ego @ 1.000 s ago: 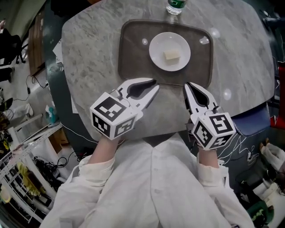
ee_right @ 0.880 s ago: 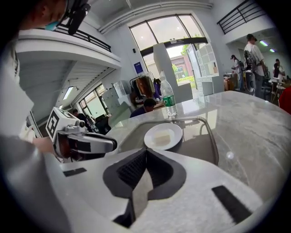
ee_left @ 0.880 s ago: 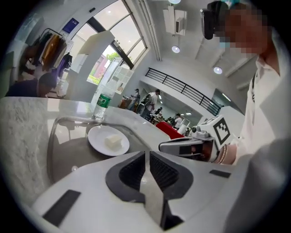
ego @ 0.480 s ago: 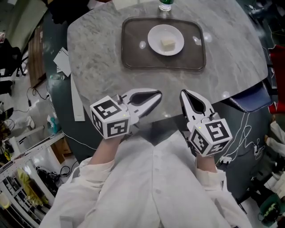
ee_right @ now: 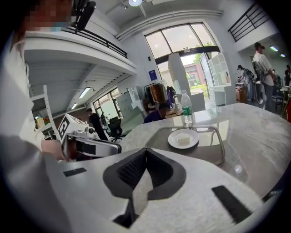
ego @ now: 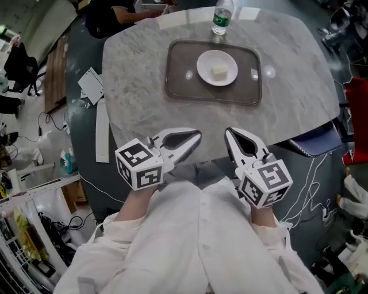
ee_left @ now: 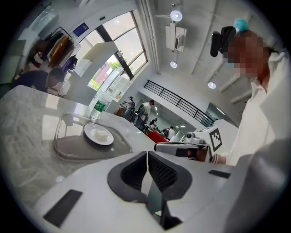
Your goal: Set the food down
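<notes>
Left gripper (ego: pixel 192 138) and right gripper (ego: pixel 230 136) both closed, empty; I count one tray (ego: pixel 184 86), one plate (ego: pixel 202 63), one food cube (ego: pixel 218 71), one bottle (ego: pixel 222 17).

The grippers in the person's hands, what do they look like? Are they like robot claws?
A bit like beaks! The left gripper and the right gripper are smooth white shells with black ribbed pads inside. Each has a white cube printed with black square markers. The person wears white sleeves.

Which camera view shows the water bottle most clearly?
The right gripper view: the bottle stands whole, side-on, behind the tray. The head view shows it foreshortened from above; the left gripper view shows it small and far.
</notes>
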A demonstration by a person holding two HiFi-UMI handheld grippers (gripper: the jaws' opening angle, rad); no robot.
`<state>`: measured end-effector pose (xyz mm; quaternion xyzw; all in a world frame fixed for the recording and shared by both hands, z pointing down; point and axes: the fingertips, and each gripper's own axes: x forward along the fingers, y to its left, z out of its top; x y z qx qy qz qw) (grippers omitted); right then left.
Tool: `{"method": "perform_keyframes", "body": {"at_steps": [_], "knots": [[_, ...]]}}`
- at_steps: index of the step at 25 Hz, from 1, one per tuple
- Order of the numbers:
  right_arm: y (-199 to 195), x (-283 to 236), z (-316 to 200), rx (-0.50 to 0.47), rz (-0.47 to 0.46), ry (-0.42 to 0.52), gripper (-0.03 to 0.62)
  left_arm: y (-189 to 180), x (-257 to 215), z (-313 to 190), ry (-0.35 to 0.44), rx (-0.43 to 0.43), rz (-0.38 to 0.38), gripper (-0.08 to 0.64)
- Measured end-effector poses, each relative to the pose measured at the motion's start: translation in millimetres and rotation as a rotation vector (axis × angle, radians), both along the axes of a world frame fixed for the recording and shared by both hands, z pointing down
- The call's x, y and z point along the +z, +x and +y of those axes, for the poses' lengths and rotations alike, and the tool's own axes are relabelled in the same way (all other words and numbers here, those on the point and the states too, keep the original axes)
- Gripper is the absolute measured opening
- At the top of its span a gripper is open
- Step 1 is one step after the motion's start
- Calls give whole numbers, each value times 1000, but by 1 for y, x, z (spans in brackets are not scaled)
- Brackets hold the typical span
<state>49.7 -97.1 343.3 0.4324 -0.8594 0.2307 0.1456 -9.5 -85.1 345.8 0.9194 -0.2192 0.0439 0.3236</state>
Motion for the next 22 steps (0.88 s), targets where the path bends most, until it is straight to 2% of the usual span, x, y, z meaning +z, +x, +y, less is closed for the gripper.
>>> {"method": "perform_keyframes", "body": {"at_steps": [4, 8, 12, 22], "knots": [[2, -15, -3, -41, -5, 34, 3, 11, -17, -2, 24, -33, 17, 23], [9, -30, -1, -65, -9, 76, 3, 34, -35, 9, 53, -30, 36, 23], [14, -43, 5, -84, -1, 104, 3, 49, -41, 22, 60, -7, 22, 23], [25, -53, 29, -121, 7, 140, 3, 63, -51, 27, 89, -40, 9, 23]]}}
